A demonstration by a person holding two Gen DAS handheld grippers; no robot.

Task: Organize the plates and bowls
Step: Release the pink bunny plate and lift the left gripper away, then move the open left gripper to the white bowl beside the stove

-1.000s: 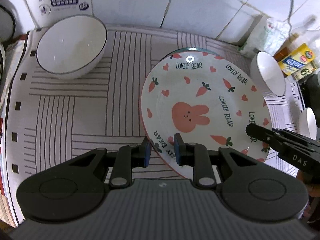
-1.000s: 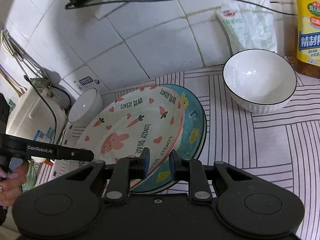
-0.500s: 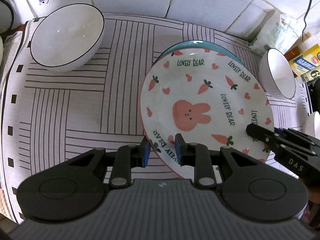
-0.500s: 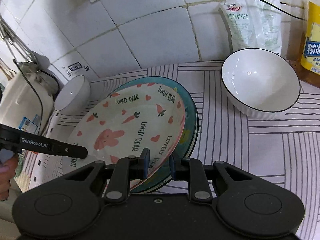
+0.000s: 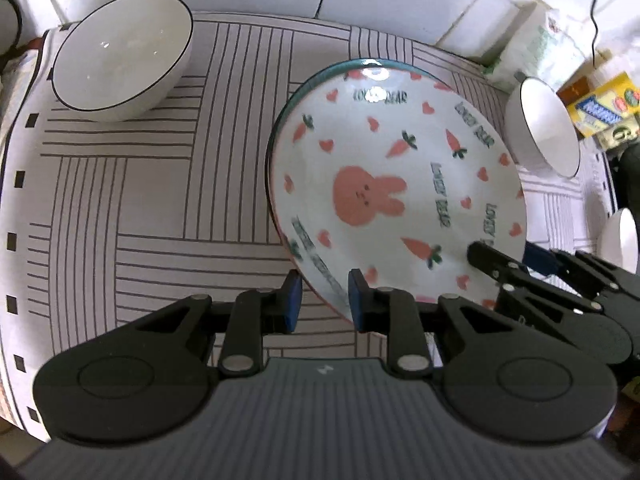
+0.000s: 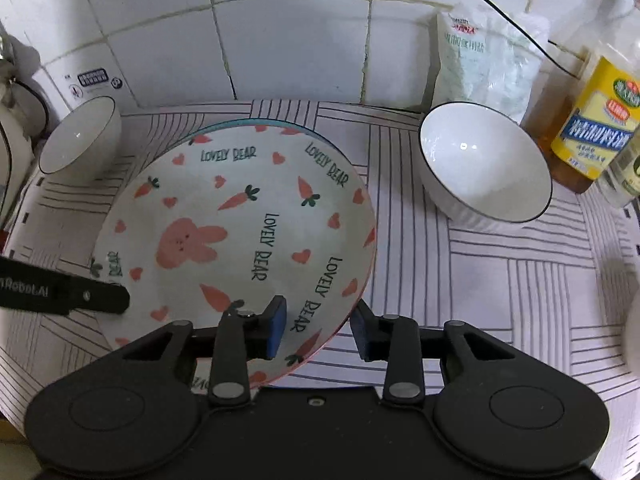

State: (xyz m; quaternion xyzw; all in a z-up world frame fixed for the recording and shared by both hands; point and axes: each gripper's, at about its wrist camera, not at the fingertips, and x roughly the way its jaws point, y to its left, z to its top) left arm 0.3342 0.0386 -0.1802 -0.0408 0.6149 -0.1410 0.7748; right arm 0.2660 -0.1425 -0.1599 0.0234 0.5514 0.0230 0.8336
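Release has begun: right hand-held gripper (image 6: 318, 330) has just spread off the rabbit plate (image 6: 240, 236) rim at six o'clock, now stacked; left hand-held gripper (image 5: 320, 300) still clamps it.

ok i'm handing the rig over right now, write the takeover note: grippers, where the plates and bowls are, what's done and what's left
Left gripper: shut on the near rim of the white rabbit-and-carrot plate.
Right gripper: jaws have just been opening; the plate's rim sits between the pads, which no longer press on it.
The plate lies on top of a teal plate on the striped mat.
White black-rimmed bowls stand apart on the mat: one at the left, one at the right.
Done: plates stacked.
Left: release the left grip; probably gather the bowls.
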